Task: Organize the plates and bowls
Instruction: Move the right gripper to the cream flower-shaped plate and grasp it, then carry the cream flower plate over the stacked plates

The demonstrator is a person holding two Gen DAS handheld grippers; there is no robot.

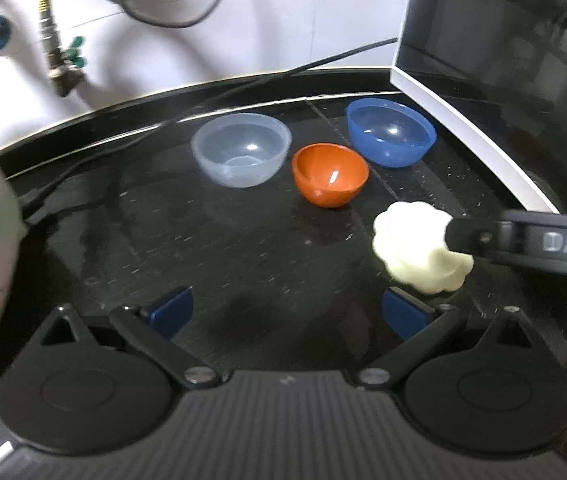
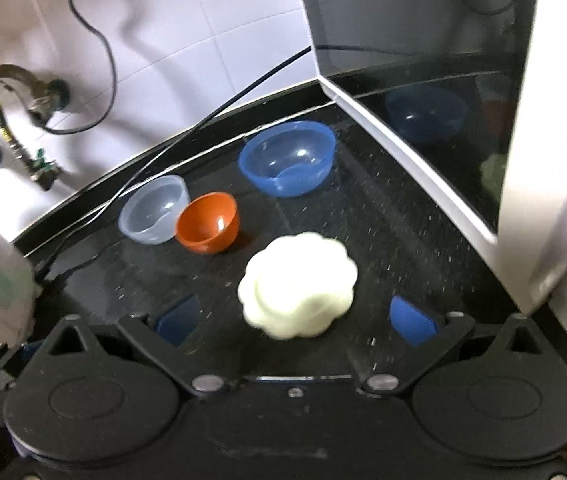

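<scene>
Bowls sit loose on the worktop (image 2: 403,240): clear bowl (image 2: 154,209) touching orange bowl (image 2: 208,222), blue bowl (image 2: 288,157) apart. Right hand-held gripper (image 2: 293,318) gapes wide around the cream scalloped dish (image 2: 297,284), probably upside down; left hand-held gripper (image 1: 287,312) wide, empty.

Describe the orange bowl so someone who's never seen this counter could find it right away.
Start at the white microwave on the black counter. Beside its front stands a blue bowl, and further along toward the wall taps a clear bowl. The orange bowl sits between them, nearly touching the clear one: the smallest, and the only opaque orange one.
</scene>
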